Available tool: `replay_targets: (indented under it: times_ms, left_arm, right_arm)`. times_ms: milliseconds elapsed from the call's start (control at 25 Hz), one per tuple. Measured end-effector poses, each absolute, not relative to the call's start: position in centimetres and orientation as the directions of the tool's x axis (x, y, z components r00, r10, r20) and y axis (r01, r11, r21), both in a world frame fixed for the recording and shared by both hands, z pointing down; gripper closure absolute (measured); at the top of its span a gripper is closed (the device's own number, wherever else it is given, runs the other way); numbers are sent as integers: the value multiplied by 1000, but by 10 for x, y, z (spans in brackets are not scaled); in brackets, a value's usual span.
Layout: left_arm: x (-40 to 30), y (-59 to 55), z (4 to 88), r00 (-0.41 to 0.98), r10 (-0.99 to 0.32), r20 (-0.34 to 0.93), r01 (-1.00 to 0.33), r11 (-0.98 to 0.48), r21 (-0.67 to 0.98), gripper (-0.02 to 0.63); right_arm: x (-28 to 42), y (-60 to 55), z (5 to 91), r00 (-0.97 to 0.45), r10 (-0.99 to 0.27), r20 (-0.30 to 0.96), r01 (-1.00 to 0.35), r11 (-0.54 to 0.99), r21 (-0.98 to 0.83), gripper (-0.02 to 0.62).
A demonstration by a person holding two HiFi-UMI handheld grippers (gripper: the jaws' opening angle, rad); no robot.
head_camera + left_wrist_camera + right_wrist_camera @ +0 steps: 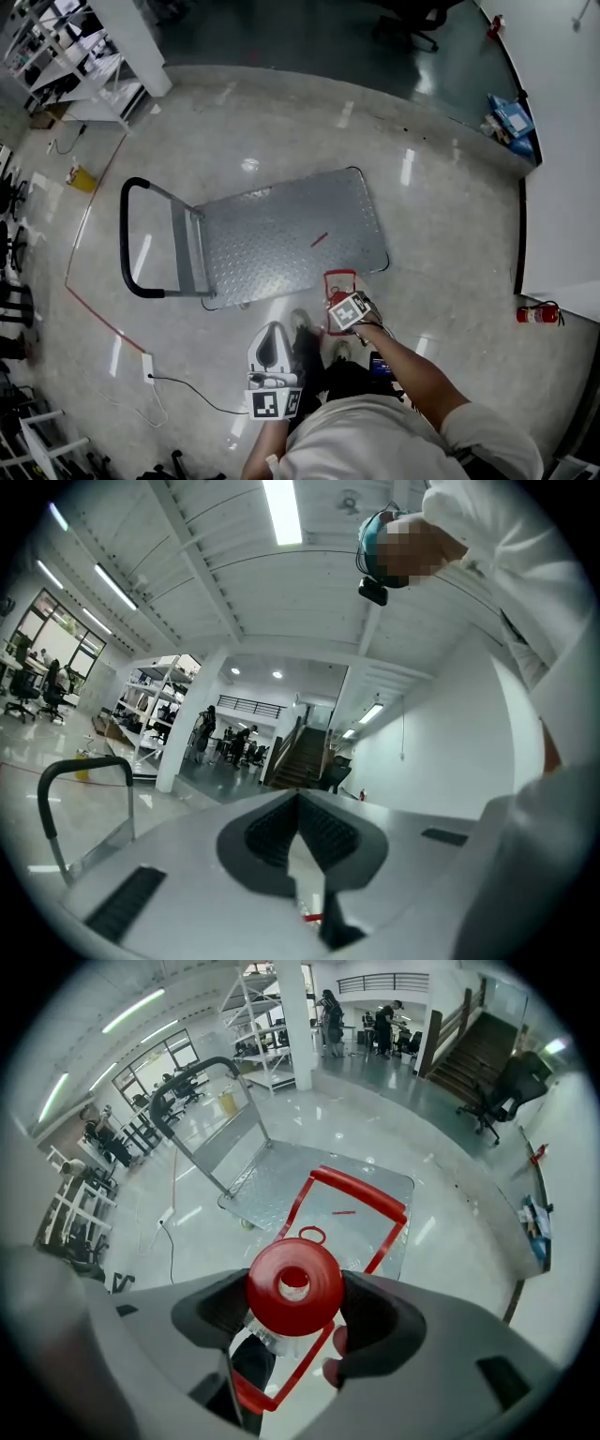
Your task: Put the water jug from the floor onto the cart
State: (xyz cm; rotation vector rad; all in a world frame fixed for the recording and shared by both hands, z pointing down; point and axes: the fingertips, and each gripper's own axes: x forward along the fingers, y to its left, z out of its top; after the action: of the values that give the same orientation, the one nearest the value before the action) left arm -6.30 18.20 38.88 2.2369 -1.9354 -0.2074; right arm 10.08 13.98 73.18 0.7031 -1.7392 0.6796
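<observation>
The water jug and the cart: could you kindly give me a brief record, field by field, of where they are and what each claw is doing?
jug: clear plastic water jug, red cap and red carry frame, beside the cart's near edge, not on its deck
right claw: shut on the jug's top at the cap
left claw: shut, nothing in it
cart: grey metal platform cart on the floor, black tubular handle upright at one end
status: jug not yet on cart

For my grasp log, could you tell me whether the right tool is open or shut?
Shut: the right tool grips the round red cap of the clear water jug from both sides.
</observation>
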Motion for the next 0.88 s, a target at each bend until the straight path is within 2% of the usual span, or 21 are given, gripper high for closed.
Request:
replay_targets:
  times_ms: [560,880]
  left_arm:
    - [-96,-21,386,277,-960,-32,-935,-277,223,603]
    - [-105,-88,390,328,-944,-29,-910,-324,258,603]
  right_arm:
    - [95,-15,691,-219,-211,953,-830,553,-68,288]
    - [74,-102,675,-223,-254,941,-851,522,-61,288]
